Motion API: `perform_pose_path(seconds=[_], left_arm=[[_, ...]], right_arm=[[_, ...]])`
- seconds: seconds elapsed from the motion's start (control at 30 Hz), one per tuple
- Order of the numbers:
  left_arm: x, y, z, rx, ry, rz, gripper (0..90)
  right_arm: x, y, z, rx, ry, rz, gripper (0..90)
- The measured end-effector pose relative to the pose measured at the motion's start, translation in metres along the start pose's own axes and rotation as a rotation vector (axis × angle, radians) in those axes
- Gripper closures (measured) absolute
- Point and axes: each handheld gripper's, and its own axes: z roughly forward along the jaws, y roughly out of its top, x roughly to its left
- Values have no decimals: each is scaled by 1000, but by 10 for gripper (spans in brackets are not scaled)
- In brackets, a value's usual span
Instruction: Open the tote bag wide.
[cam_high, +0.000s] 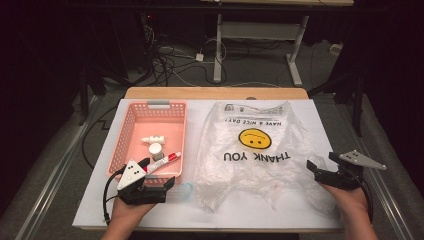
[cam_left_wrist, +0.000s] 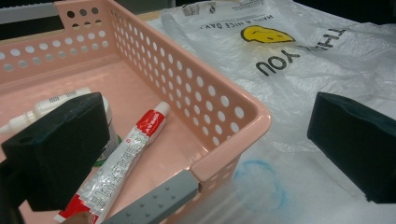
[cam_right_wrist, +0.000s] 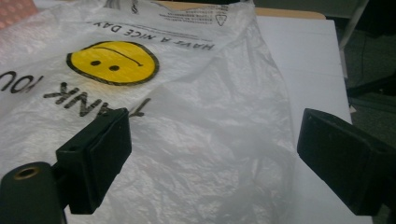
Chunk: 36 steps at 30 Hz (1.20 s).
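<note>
I am holding my left gripper (cam_high: 157, 175), jaws spread wide and empty, over the near right corner of the pink basket (cam_high: 128, 131); in the left gripper view one jaw is hanging above the basket floor and the other above the bag's edge. My right gripper (cam_high: 321, 165) is also standing wide and empty, hovering at the right fringe of the clear plastic bag (cam_high: 255, 165), which is lying flat and crumpled beside the basket, its smiley print facing away from me. Inside the basket, the tube (cam_left_wrist: 126, 161) is lying nearest my left jaws, slanting toward the corner, with a white jar (cam_high: 155, 149) and a small dropper bottle (cam_high: 152, 139) just beyond it.

The risks, as I judge them: the tube is lying flat on the floor and close to the wall, so a careless closing could be catching the rim or squeezing the soft body out sideways. The bag film is thin and slack, so my right jaws could be pinching both layers at once and leaving the mouth shut, or dragging the whole bag across the sheet.

A white sheet (cam_high: 327, 125) is covering the bench, whose wooden edge (cam_high: 215, 92) is showing at the far side. Beyond it, cables (cam_high: 170, 60) are trailing over a grey floor around a desk frame (cam_high: 295, 47), the room otherwise dark.
</note>
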Motion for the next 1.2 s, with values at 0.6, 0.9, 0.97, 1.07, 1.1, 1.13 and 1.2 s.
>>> perform_pose_path(seconds=[0.6,0.9,0.97,1.07,1.1,1.13,1.2], left_arm=[[-2,7,3,17,14,28,0],[-12,11,-1,74,55,26,0],[-12,10,-2,61,31,29,0],[-11,10,-3,53,23,25,0],[-11,10,-4,45,25,20,0],[-10,9,-5,36,23,8,0],[-8,9,-6,27,21,-10,0]], right_arm=[[-27,-19,11,201,-45,97,219],[-26,-23,8,242,-45,96,357],[-25,-24,8,237,-52,91,478],[-23,-24,7,238,-42,78,566],[-21,-25,6,241,-44,63,605],[-20,-25,6,239,-43,55,648],[-19,-26,4,243,-17,46,790]])
